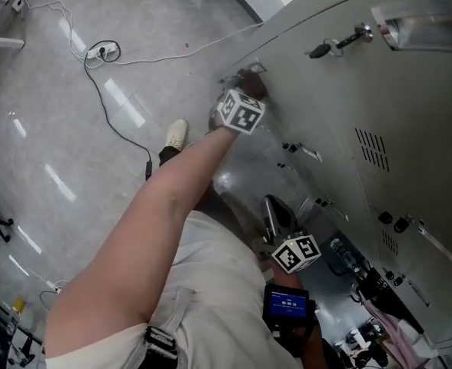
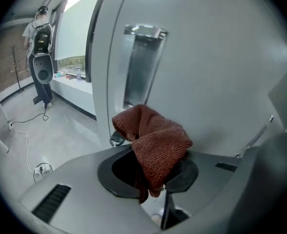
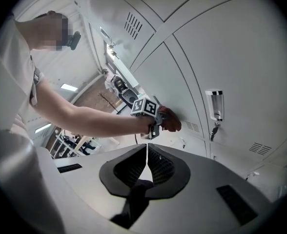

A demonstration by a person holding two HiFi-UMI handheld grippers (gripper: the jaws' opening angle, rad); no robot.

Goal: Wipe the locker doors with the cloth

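A rust-red knitted cloth [image 2: 155, 145] is bunched in my left gripper [image 2: 151, 168], which is shut on it. The cloth is pressed against a grey locker door [image 2: 216, 72], just below a metal label holder [image 2: 141, 67]. In the head view the left gripper [image 1: 247, 89] reaches out to that door [image 1: 410, 106] at arm's length. From the right gripper view the cloth [image 3: 171, 120] shows as a red lump against the door [image 3: 221, 57]. My right gripper [image 3: 146, 152] is shut and holds nothing. It hangs low beside the lockers [image 1: 273, 211], away from the cloth.
Keys [image 1: 340, 41] stick out of locks on the doors, along with small handles [image 1: 307, 152]. Cables and a power strip [image 1: 103, 51] lie on the grey floor to the left. Clutter [image 1: 380, 314] sits at the lockers' foot. Another person [image 2: 41, 38] stands far off by a window.
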